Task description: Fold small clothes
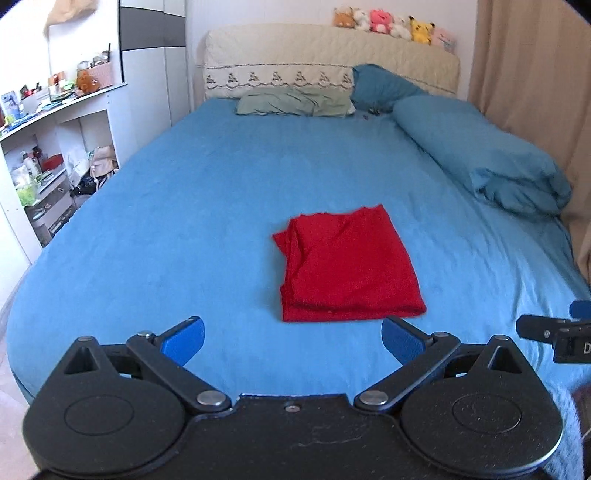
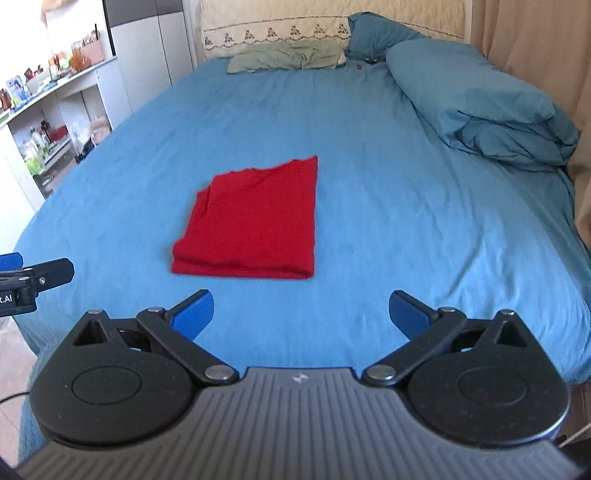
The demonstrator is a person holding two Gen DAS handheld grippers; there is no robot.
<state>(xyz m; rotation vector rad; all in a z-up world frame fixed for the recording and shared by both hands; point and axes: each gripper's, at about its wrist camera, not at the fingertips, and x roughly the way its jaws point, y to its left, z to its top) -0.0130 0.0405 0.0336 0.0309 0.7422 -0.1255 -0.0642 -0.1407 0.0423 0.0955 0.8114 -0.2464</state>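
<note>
One red garment (image 1: 351,266), folded into a flat, roughly square packet with layered edges stacked along its near side and left side. It lies on the blue bed sheet (image 1: 184,221) at about mid-bed; its slightly longer axis runs from 6 o'clock toward 12 o'clock, toward the headboard, tilted a little to 11 in the left wrist view. Its fold line faces 6 o'clock and its ragged free corner points toward 1 o'clock. The fabric is a soft matte knit with shallow creases near the far left corner.

Left gripper (image 1: 291,341): jaws spread wide, nothing between the blue pads, above the sheet just short of the garment, which sits at 12 to 1 o'clock from it.

Right gripper (image 2: 301,314): jaws likewise released and empty, with the garment at 11 o'clock, apart from the pads.

Bedding: a sheet of brushed, faintly wrinkled cloth; a green pillow (image 1: 295,101) at 12 o'clock; a teal duvet (image 1: 480,155) rolled along the 2 o'clock edge; a cream quilted headboard cover (image 1: 332,55) with embroidered trim.

Six or so plush toys (image 1: 391,24) sit in a row on top of the headboard.

White shelf unit (image 1: 55,147) at 9 to 10 o'clock, its compartments holding bottles, jars and small boxes, too small to identify further.

Beige curtain (image 1: 535,74) at 3 o'clock.
</note>
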